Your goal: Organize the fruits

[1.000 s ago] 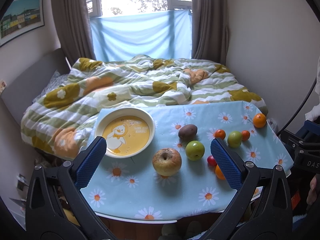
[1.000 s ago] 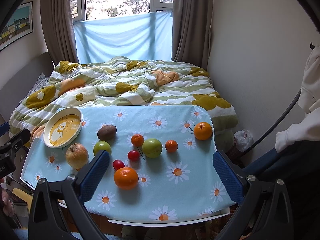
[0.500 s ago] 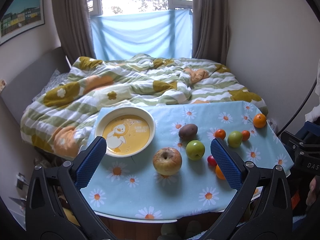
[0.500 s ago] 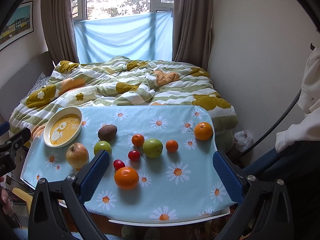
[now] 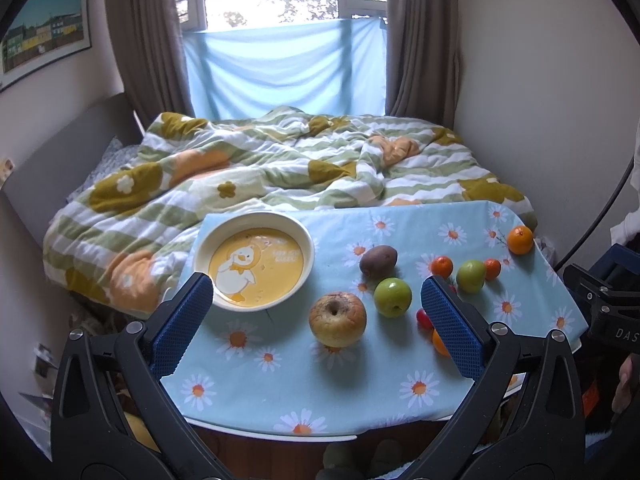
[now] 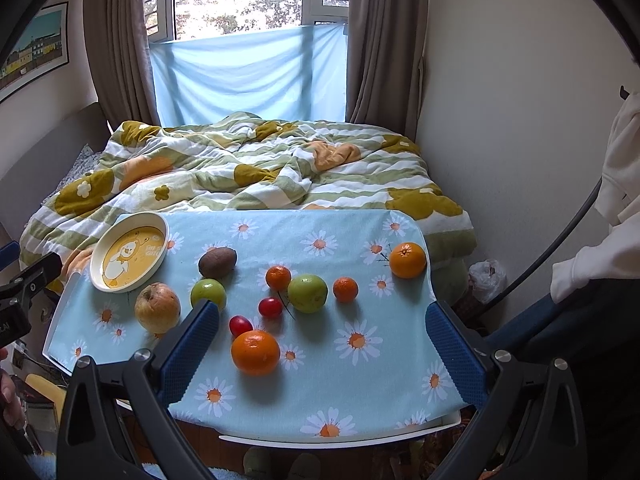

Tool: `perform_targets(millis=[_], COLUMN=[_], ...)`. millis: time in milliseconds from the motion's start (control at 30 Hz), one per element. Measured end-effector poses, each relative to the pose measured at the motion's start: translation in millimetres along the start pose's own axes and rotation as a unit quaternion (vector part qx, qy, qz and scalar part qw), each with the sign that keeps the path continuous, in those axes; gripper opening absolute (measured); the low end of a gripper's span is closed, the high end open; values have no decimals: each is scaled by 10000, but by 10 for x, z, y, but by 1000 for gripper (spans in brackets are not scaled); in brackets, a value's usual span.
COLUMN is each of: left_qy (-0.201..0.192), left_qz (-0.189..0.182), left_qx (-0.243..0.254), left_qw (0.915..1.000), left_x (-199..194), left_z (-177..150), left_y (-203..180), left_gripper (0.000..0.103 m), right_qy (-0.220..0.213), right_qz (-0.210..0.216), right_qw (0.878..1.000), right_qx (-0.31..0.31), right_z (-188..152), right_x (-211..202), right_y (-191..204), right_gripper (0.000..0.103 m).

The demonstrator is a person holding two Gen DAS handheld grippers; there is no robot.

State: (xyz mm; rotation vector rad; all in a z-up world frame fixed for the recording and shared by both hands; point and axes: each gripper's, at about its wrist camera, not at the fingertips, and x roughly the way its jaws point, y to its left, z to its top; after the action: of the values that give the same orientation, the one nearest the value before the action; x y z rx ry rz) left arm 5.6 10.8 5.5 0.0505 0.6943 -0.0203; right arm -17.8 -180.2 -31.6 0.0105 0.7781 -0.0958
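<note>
A cream plate with a yellow duck picture point(image 5: 256, 262) point(image 6: 129, 256) lies at the table's far left. Loose fruit lies on the daisy cloth: a wrinkled yellow apple point(image 5: 338, 319) point(image 6: 157, 307), a brown kiwi point(image 5: 378, 259) point(image 6: 217, 261), two green apples point(image 5: 393, 296) point(image 6: 307, 293), a big orange point(image 6: 255, 351), another orange point(image 6: 407, 259), small mandarins point(image 6: 278, 277) and two red cherry tomatoes point(image 6: 241, 324). My left gripper point(image 5: 316, 324) is open and empty near the front edge, before the yellow apple. My right gripper point(image 6: 320, 346) is open and empty before the big orange.
The small table point(image 6: 340, 438) with the blue daisy cloth stands against a bed with a striped quilt point(image 5: 260, 168). A wall runs along the right point(image 6: 520, 140). The right gripper's body shows at the left view's right edge point(image 5: 608, 312).
</note>
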Motion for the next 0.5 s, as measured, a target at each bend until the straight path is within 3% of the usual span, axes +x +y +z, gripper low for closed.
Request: perform_targets(millis=[500], left_qy=[21], left_qz=[29], left_qx=[-34], left_qw=[10000], left_x=[-12], left_z=[-47], left_y=[38], left_gripper=[103], right_qy=[21], right_qz=[23], right_qw=[10000], right_qx=[-8], right_z=[2], right_x=[7], right_y=[-10], right_gripper=[103])
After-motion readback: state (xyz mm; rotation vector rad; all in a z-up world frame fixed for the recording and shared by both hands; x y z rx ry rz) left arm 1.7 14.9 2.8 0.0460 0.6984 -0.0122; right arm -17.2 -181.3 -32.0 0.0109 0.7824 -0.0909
